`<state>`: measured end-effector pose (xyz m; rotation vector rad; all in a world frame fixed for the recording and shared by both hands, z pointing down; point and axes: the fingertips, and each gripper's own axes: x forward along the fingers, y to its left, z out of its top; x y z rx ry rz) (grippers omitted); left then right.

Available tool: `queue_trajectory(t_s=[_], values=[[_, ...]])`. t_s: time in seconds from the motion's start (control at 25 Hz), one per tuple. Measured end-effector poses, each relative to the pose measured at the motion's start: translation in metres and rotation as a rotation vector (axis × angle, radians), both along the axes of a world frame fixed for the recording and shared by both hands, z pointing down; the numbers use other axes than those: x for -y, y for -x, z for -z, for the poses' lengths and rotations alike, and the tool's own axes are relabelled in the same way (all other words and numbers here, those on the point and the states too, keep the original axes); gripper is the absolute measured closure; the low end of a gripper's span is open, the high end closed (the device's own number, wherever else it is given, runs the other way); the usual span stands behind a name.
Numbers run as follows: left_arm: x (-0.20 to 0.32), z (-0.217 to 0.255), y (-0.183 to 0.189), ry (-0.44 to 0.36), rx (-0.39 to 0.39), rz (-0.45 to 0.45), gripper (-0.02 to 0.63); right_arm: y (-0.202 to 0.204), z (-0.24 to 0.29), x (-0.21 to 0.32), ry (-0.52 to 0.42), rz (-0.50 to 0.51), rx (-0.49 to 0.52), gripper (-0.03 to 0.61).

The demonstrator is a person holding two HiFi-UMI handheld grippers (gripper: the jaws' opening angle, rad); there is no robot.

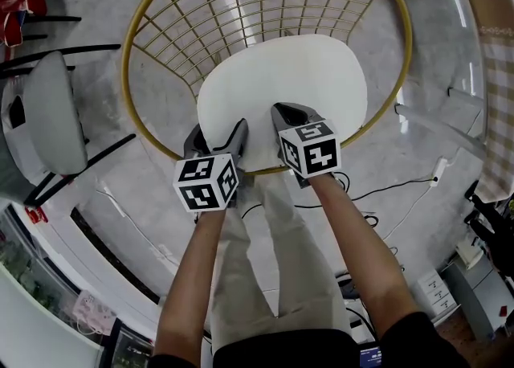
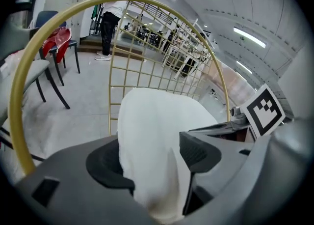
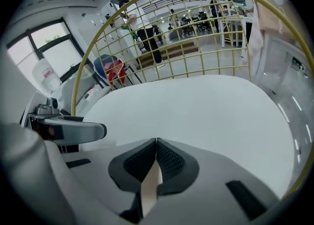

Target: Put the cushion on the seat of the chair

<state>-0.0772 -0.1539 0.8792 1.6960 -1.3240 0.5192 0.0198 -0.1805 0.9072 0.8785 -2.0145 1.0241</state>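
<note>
The white cushion [image 1: 289, 77] lies on the seat inside the round gold wire chair [image 1: 128, 45]. My left gripper [image 1: 217, 135] is at the cushion's near left edge. In the left gripper view a fold of the cushion [image 2: 152, 116] runs between the wide-apart jaws of the left gripper [image 2: 152, 157], and the pads do not squeeze it. My right gripper [image 1: 291, 113] is at the near edge beside it. In the right gripper view the right gripper [image 3: 156, 145] is shut on a thin flap of the cushion [image 3: 196, 111]. The gold frame [image 3: 98, 42] arches behind.
A grey chair [image 1: 48, 109] stands on the floor to the left, with a red item [image 1: 12, 5] on another chair beyond it. Cables [image 1: 385, 194] and a power strip [image 1: 438, 169] lie on the floor at the right. A person [image 2: 115, 8] stands far off.
</note>
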Motion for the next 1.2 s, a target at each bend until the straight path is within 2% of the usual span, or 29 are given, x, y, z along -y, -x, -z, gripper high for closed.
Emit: queue_trajectory(t_s=[0.28, 0.48, 0.8, 1.04, 1.2], values=[[-0.007, 0.003, 0.011, -0.006, 0.060, 0.021, 0.304, 0.000, -0.008, -0.001, 0.020, 0.013, 0.002, 0.557], [-0.008, 0.016, 0.027, -0.062, 0.105, 0.068, 0.301, -0.001, -0.015, -0.001, 0.033, 0.020, -0.008, 0.557], [-0.017, 0.012, 0.019, -0.050, 0.092, 0.052, 0.302, -0.004, -0.011, 0.000, 0.030, -0.011, 0.020, 0.557], [-0.022, 0.017, 0.005, -0.050, 0.079, -0.010, 0.302, -0.009, 0.005, 0.006, 0.005, -0.077, 0.060, 0.557], [-0.024, 0.026, -0.005, -0.049, 0.042, -0.045, 0.304, -0.010, 0.019, 0.003, -0.003, -0.083, 0.061, 0.557]])
